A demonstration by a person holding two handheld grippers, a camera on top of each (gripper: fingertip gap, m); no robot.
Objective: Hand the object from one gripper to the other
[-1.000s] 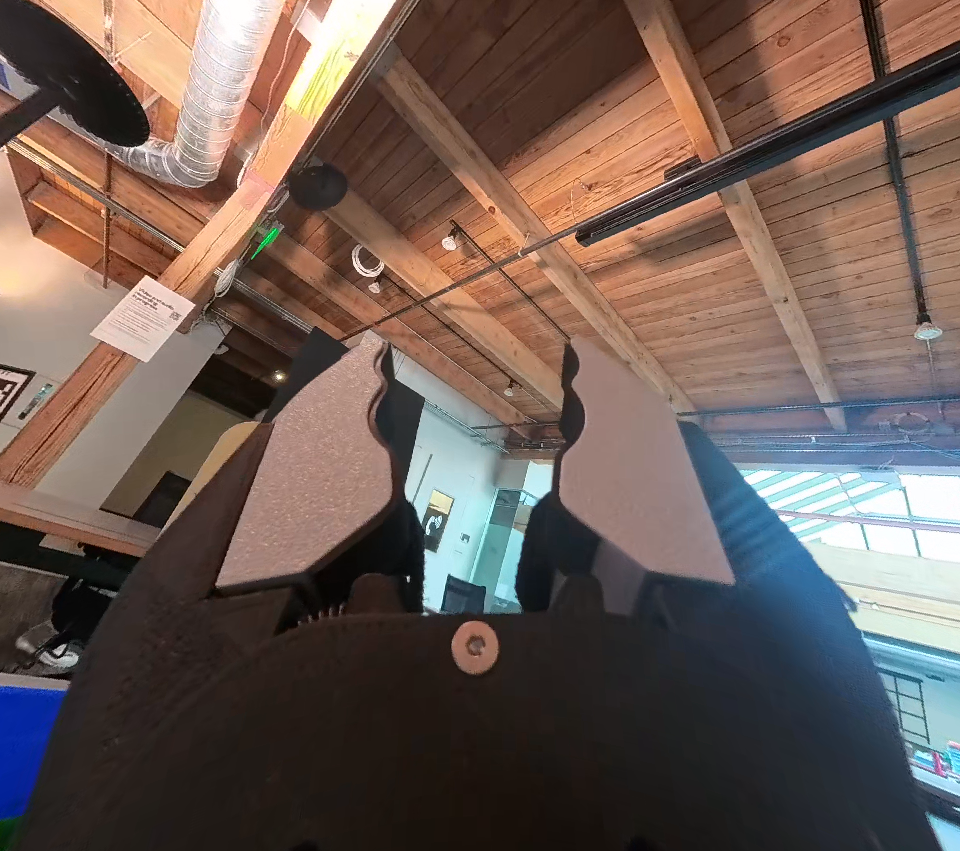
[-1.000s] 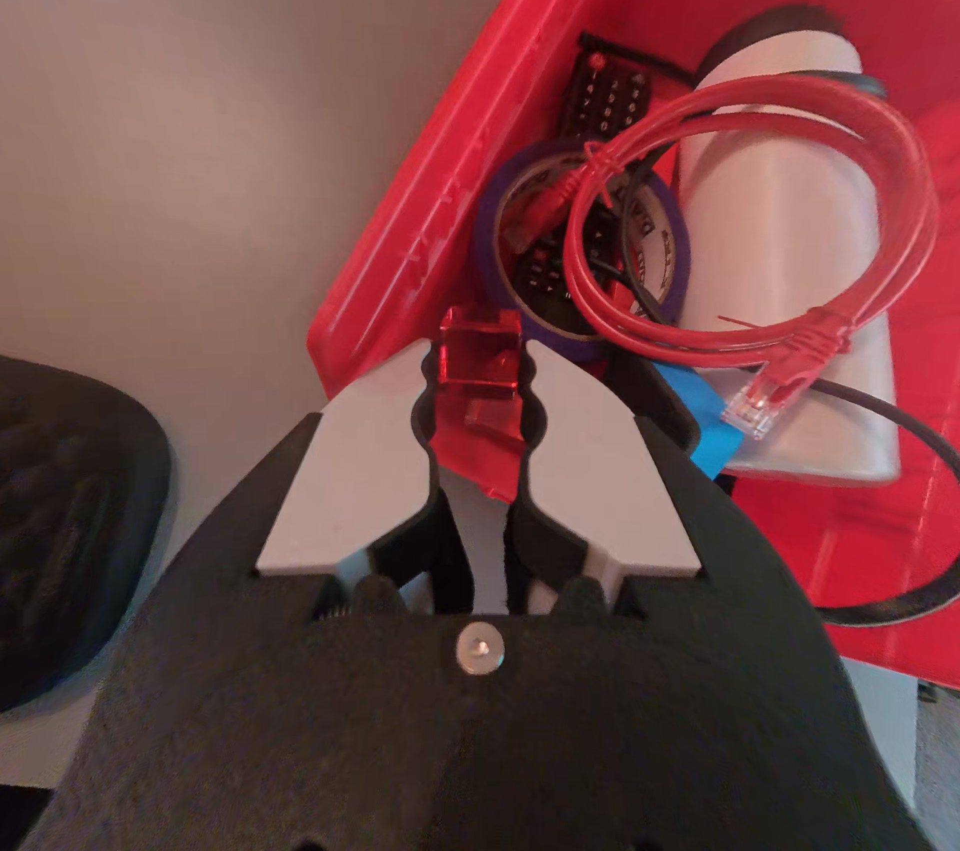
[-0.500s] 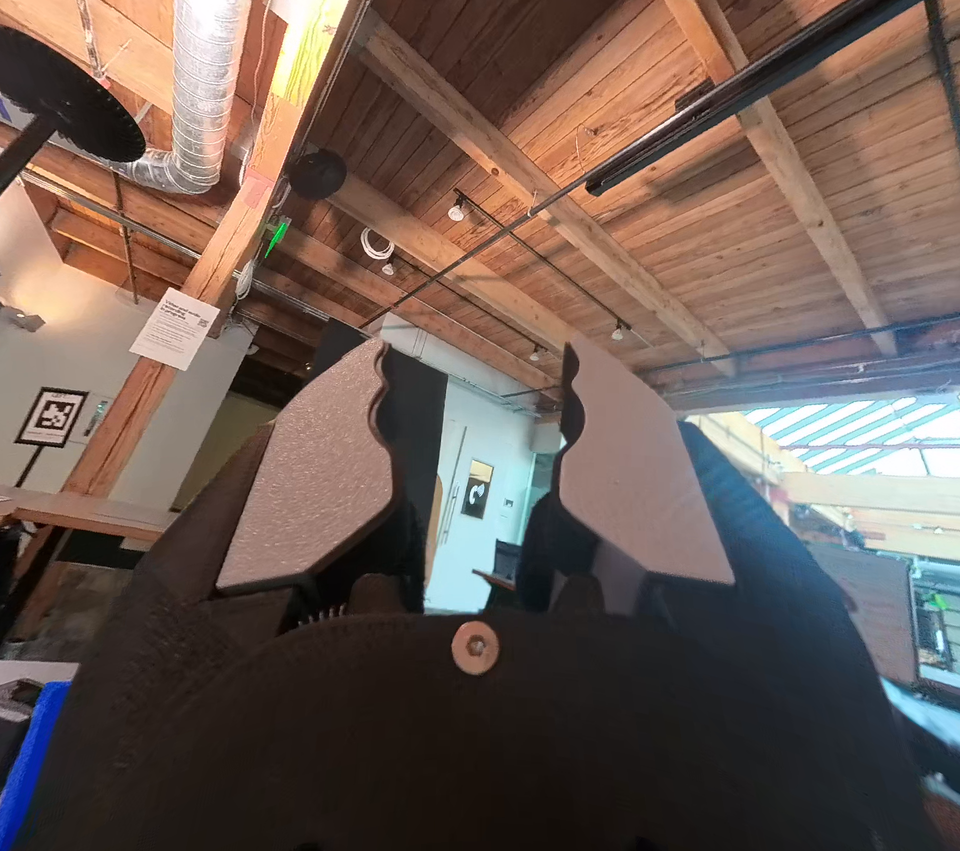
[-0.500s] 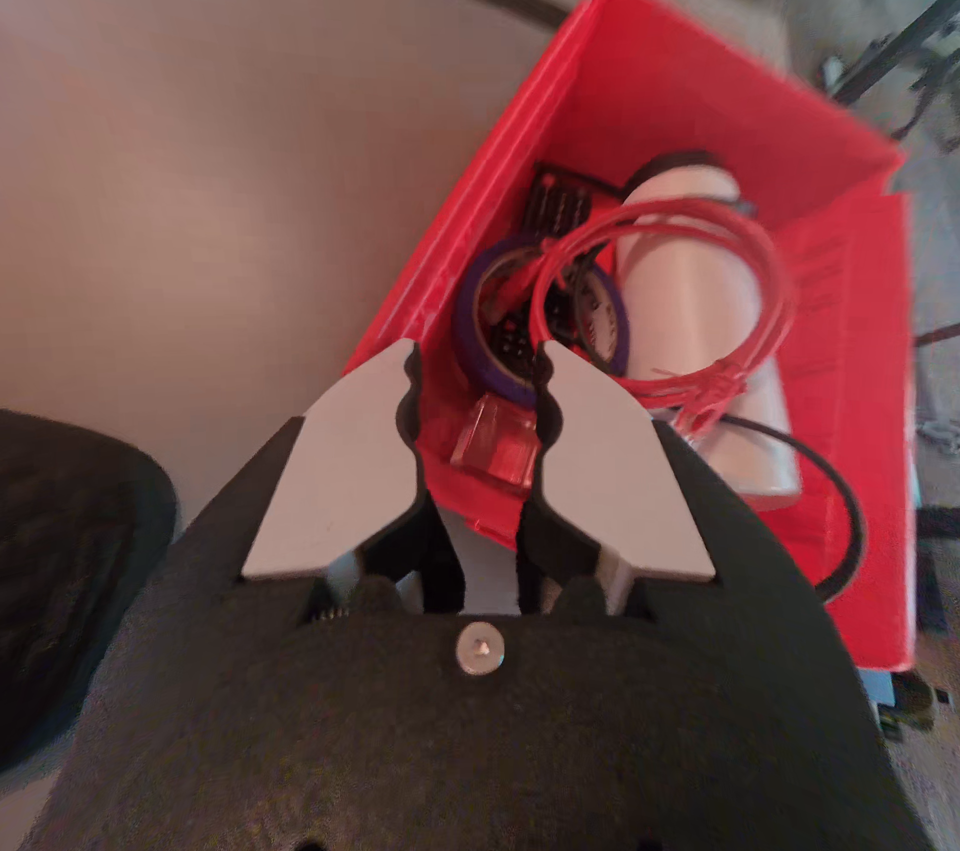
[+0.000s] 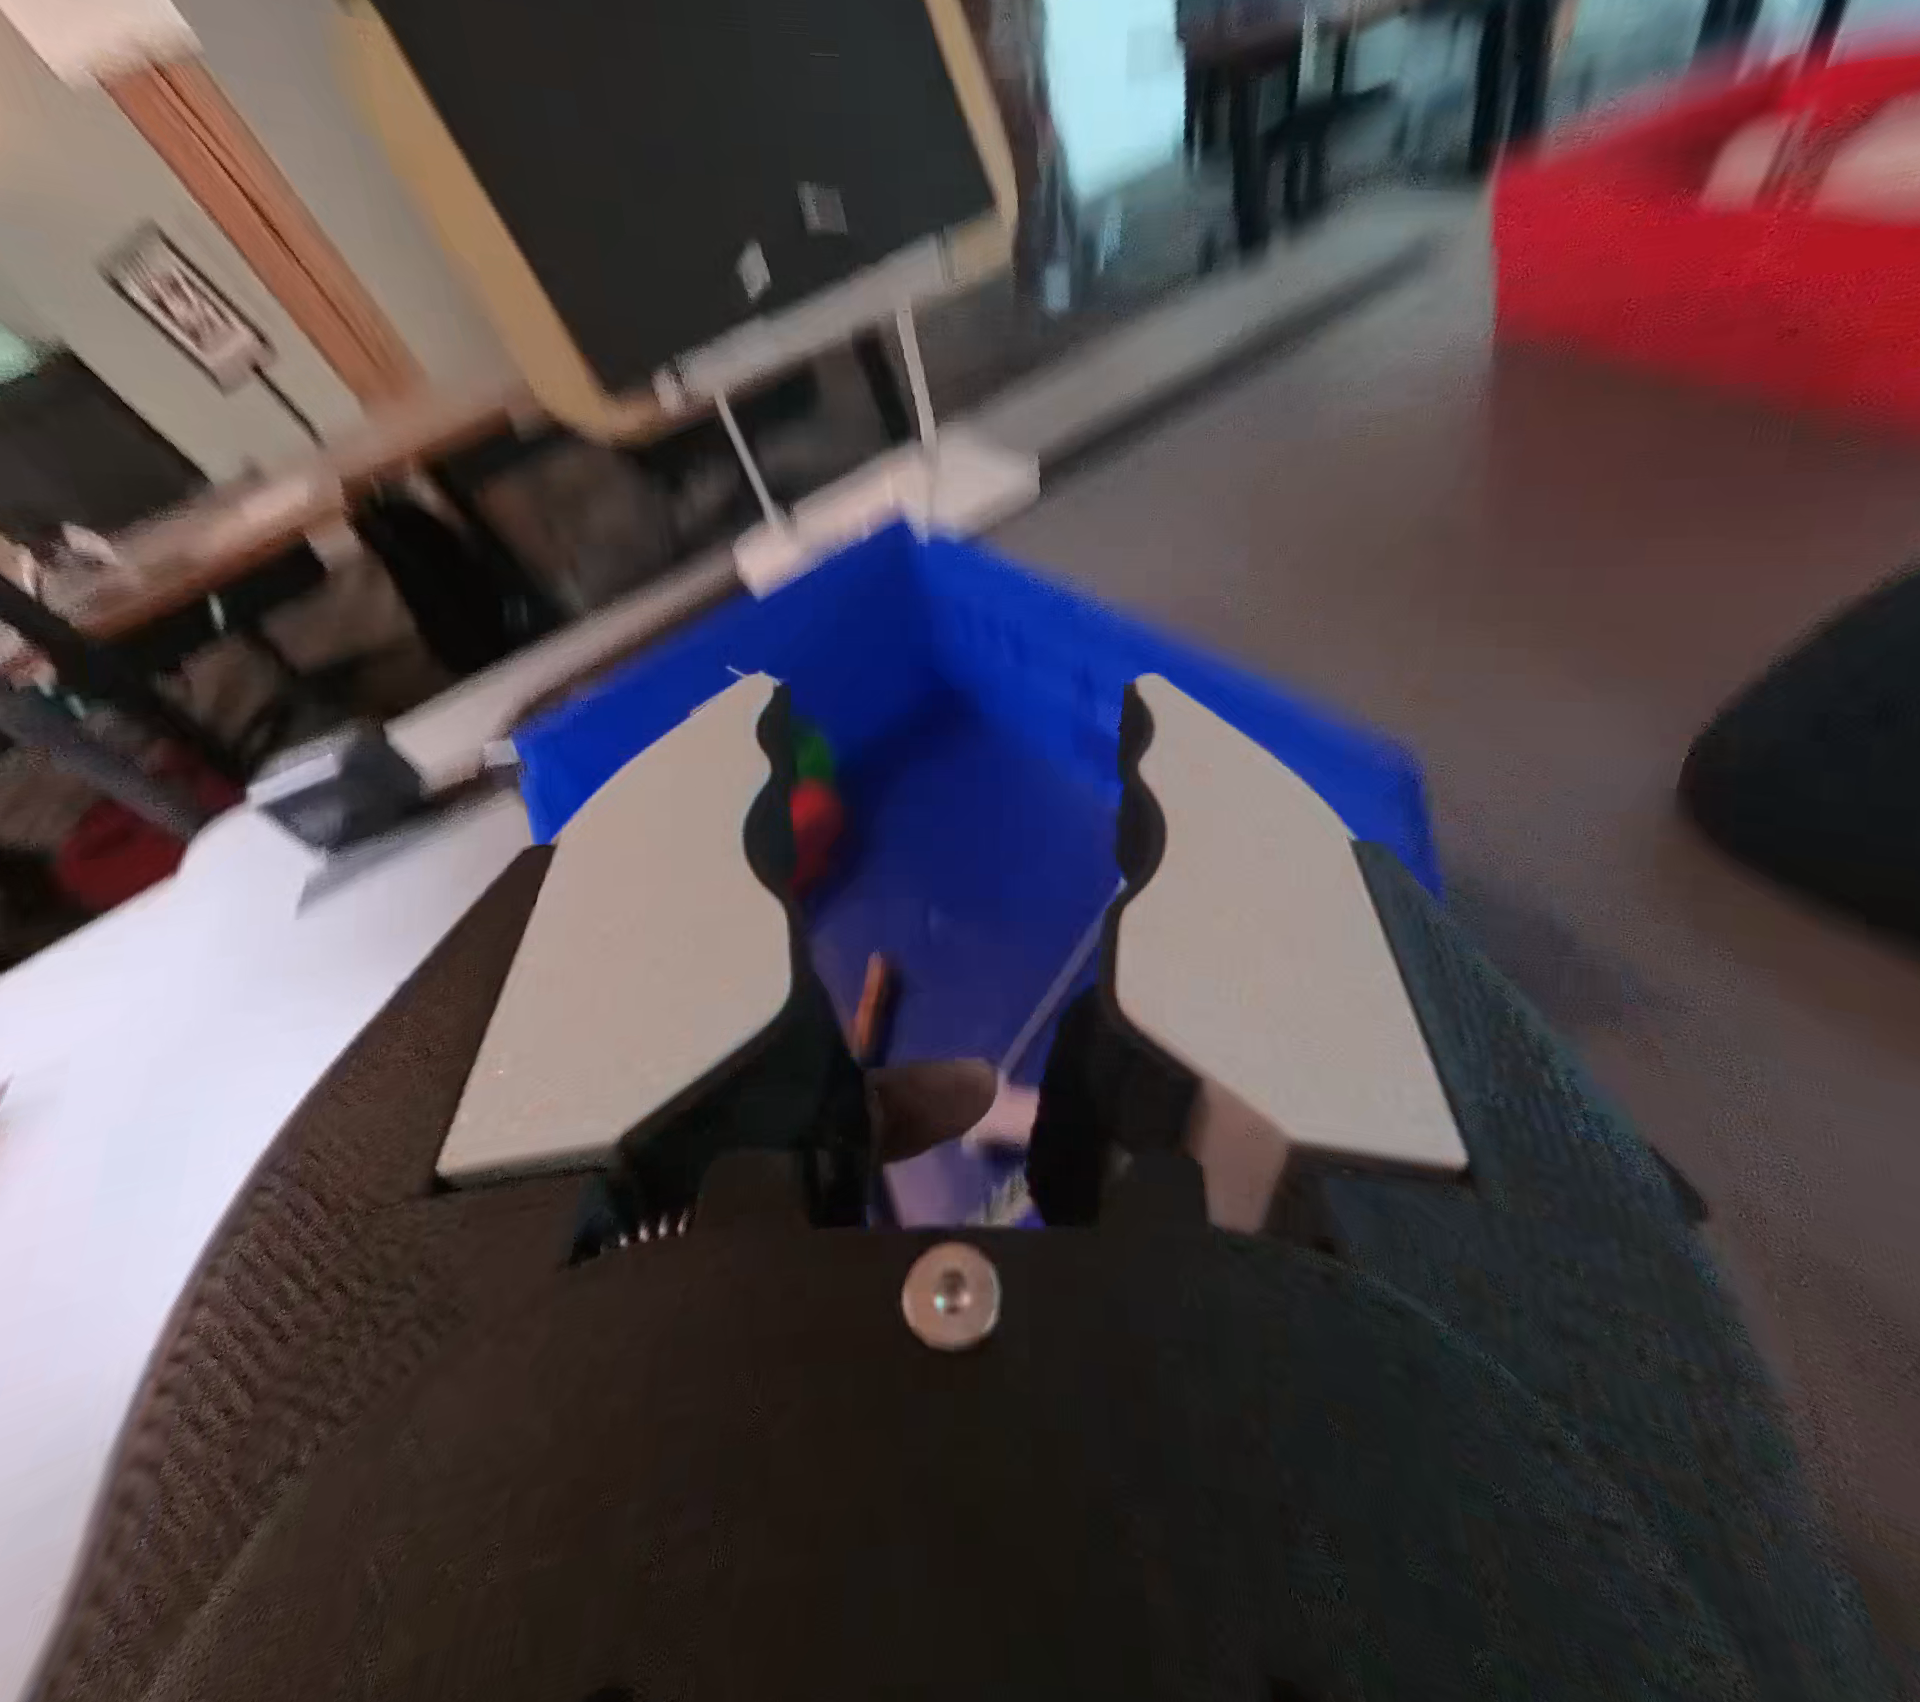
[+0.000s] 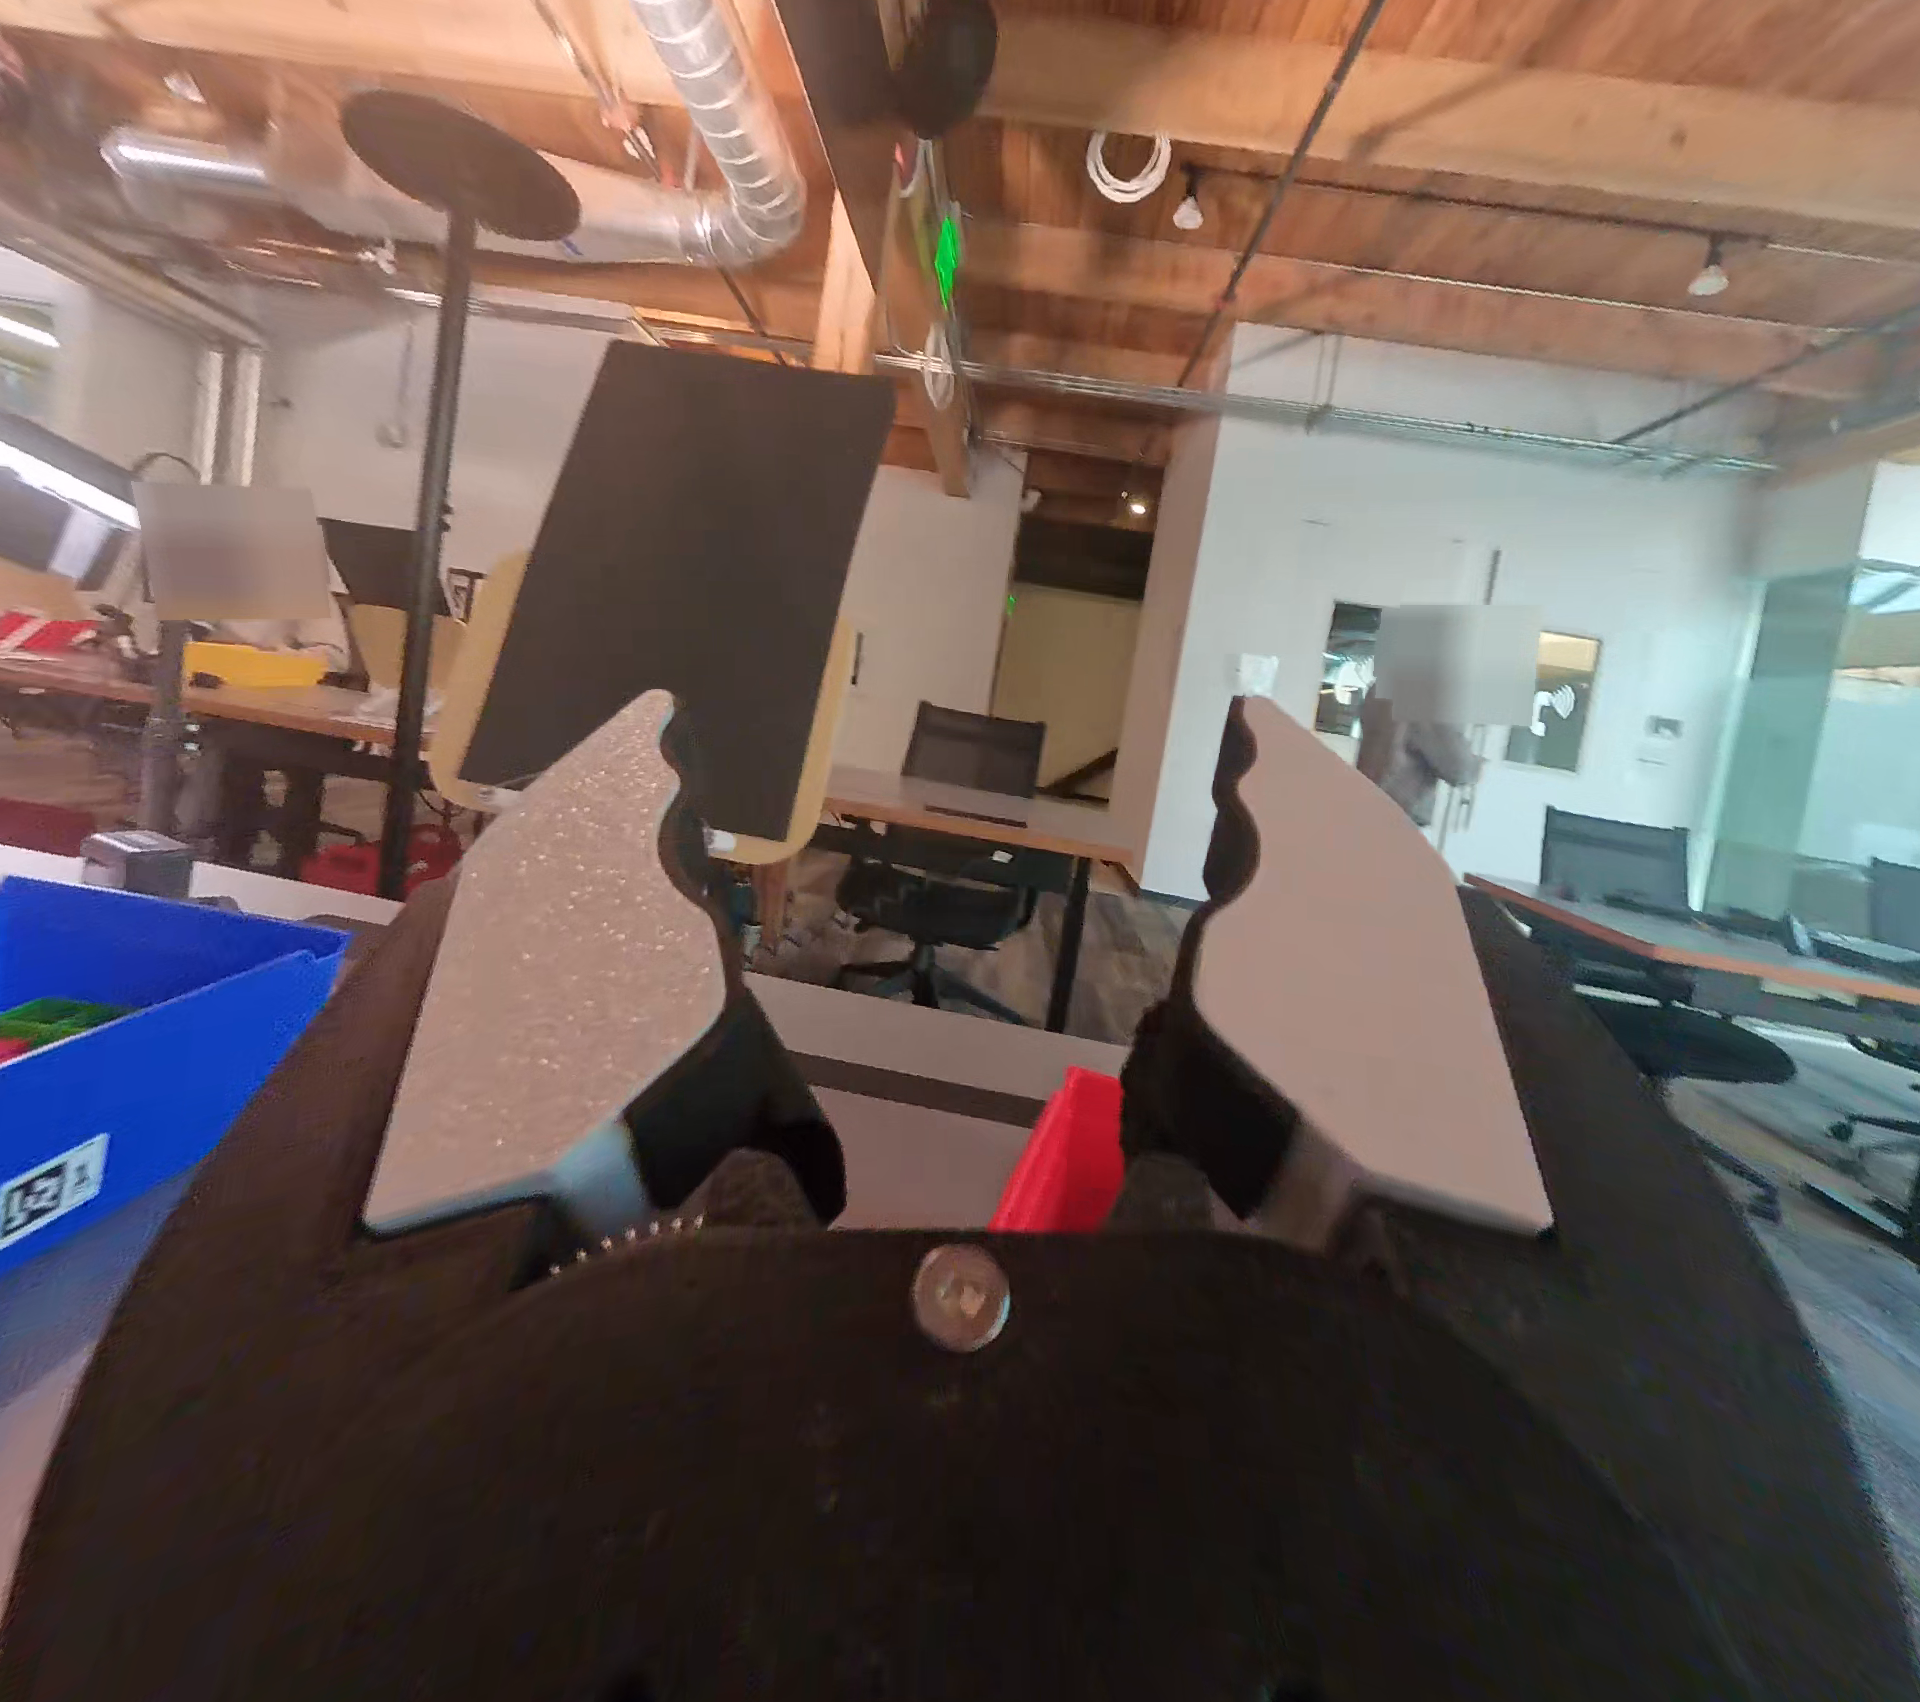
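Both pairs of jaws stand wide apart with nothing between them. Beyond the left gripper [image 5: 951, 696], whose view is smeared by motion, a blue bin [image 5: 1049, 665] lies straight ahead, its far corner framed between the fingers. Inside it, close to the left finger, sits a small red and green thing [image 5: 812, 785], too blurred to name; a thin brown piece [image 5: 873, 1003] and a white string [image 5: 1060, 992] show lower in the gap. A red bin [image 5: 1704, 239] lies well off to the upper right on the grey table [image 5: 1403, 530]. Which object is to be handed over cannot be told.

Past the right gripper [image 6: 951, 717], which is tilted up toward the wooden ceiling [image 6: 1455, 52], the blue bin [image 6: 135, 1070] sits low to the left, and a corner of the red bin [image 6: 1070, 1153] peeks up low between the fingers, against the right one.
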